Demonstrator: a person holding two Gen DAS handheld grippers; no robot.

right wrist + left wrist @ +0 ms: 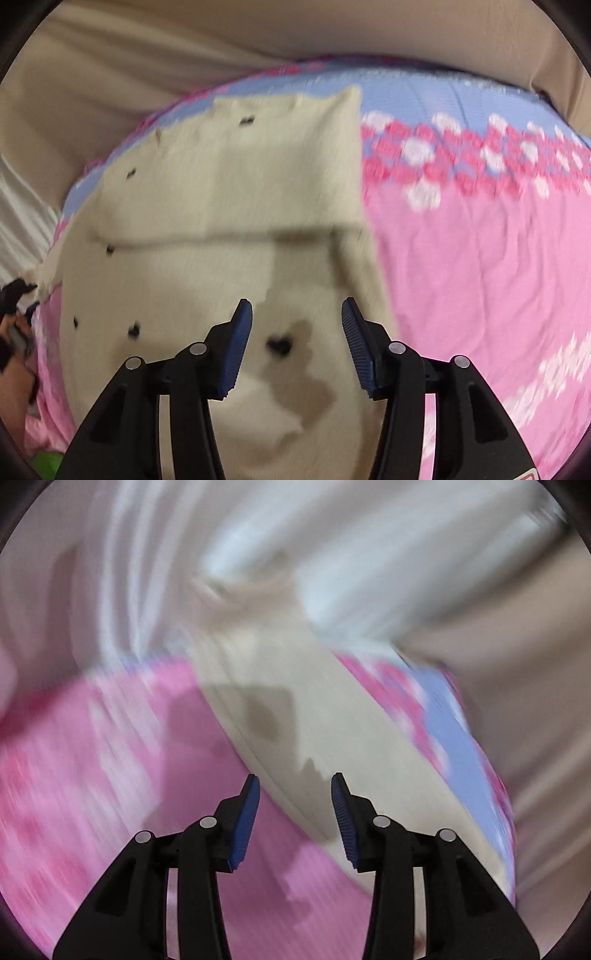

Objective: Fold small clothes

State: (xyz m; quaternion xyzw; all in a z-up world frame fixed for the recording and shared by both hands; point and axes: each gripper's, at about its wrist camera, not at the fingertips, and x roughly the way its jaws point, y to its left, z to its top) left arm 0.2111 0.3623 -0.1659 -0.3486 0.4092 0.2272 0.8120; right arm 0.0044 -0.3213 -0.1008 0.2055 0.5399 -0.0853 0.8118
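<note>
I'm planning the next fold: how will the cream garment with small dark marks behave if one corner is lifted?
The cream garment will probably drape limply, since it already lies folded over itself with a soft crease. It looks thin and light. It may drag rather than slide, as it rests on the pink floral sheet, also cloth.

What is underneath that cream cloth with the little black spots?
The cream cloth lies on a pink flowered sheet with a blue band. Whatever lies beneath its middle is covered.
</note>
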